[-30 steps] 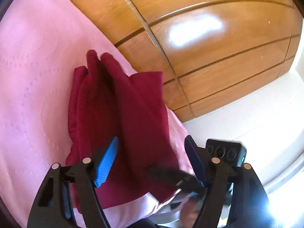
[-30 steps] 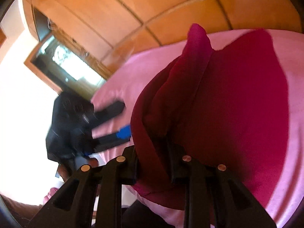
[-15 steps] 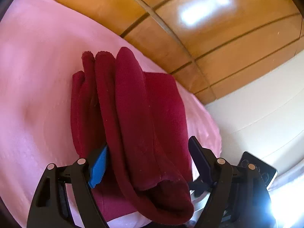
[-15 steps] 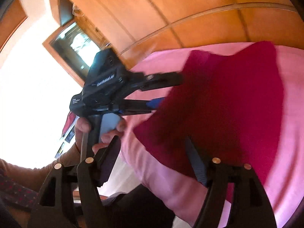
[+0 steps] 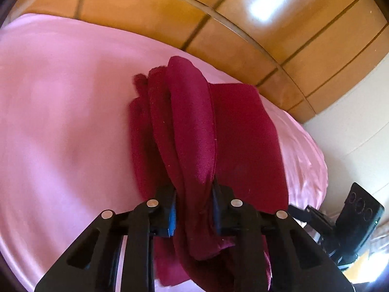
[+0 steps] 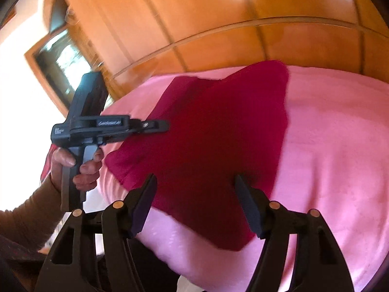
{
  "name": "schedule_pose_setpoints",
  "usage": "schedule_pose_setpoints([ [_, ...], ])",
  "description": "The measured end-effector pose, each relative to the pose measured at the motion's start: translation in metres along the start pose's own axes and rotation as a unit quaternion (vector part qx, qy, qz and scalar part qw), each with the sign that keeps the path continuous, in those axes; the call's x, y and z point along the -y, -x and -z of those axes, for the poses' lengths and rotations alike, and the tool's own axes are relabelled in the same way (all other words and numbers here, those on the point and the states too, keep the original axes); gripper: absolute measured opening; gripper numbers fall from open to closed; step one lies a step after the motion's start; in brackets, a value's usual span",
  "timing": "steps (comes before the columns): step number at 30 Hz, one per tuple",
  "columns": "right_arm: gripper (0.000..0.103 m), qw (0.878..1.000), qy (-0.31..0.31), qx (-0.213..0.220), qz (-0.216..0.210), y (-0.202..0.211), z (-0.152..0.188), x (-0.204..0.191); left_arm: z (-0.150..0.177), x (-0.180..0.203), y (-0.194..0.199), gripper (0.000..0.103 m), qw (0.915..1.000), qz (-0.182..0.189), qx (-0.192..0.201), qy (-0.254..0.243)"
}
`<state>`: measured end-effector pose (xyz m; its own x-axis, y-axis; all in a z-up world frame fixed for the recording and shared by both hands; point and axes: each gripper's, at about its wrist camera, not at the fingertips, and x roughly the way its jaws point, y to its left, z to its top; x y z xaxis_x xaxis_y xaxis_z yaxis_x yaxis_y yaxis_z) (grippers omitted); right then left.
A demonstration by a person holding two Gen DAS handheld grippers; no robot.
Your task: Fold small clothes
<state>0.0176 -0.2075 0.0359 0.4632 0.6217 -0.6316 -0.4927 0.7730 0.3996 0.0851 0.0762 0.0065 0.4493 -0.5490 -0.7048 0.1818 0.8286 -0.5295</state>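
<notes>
A bunched fold of the dark red garment [image 5: 194,131], lying on the pink blanket [image 5: 60,121], is being clamped by the left gripper [image 5: 194,202], whose jaws have just closed; the right gripper [image 6: 194,194], just opened, is being held empty above it, handing the fold over. The garment's near edge is being hidden behind the fingers.

glossy wooden wardrobe [image 5: 255,39], pink bedspread [image 5: 60,121]

black left claw [image 6: 155,125], blue pads, brown knit sleeve [image 6: 26,216]
</notes>
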Motion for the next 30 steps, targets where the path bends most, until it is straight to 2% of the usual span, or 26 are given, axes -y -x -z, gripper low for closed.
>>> schedule_pose_setpoints([
  [2,0.066,0.999,0.027,-0.024,0.017,-0.015,0.011,-0.014,0.01,-0.01,-0.004,0.022,0.9999,-0.009,-0.002,0.011],
  [4,0.066,0.996,0.055,-0.031,0.06,-0.036,0.022,-0.02,0.015,-0.012,-0.009,0.027,0.9997,-0.02,0.008,0.01],
  [6,0.066,0.997,0.041,-0.029,0.066,-0.04,0.022,-0.016,0.017,0.001,-0.008,0.027,0.9985,-0.049,0.023,-0.013],
  [8,0.069,0.997,0.036,-0.038,0.056,-0.036,0.014,-0.017,0.021,0.017,-0.008,0.029,0.9935,-0.096,0.038,-0.049],
  [12,0.07,0.999,0.012,-0.036,0.002,-0.018,-0.005,-0.008,0.025,0.023,-0.004,0.029,0.9898,-0.119,0.054,-0.056],
  [16,0.071,1.0,-0.03,0.004,0.001,-0.004,-0.036,0.013,0.031,0.026,-0.001,0.036,0.9845,-0.149,0.069,-0.062],
  [19,0.07,0.999,-0.039,0.025,0.024,-0.01,-0.069,0.027,0.032,0.027,-0.003,0.042,0.9804,-0.167,0.077,-0.07],
  [22,0.07,0.998,-0.048,0.025,0.043,-0.027,-0.091,0.037,0.034,0.028,-0.002,0.042,0.9786,-0.174,0.08,-0.076],
  [26,0.069,0.997,-0.048,0.001,0.068,-0.046,-0.111,0.049,0.036,0.029,-0.002,0.044,0.9773,-0.179,0.083,-0.078],
  [28,0.069,0.996,-0.046,-0.01,0.076,-0.055,-0.111,0.056,0.037,0.029,-0.001,0.049,0.9758,-0.185,0.086,-0.078],
  [30,0.069,0.995,-0.042,-0.02,0.084,-0.068,-0.112,0.059,0.038,0.027,0.0,0.049,0.9768,-0.181,0.085,-0.075],
])
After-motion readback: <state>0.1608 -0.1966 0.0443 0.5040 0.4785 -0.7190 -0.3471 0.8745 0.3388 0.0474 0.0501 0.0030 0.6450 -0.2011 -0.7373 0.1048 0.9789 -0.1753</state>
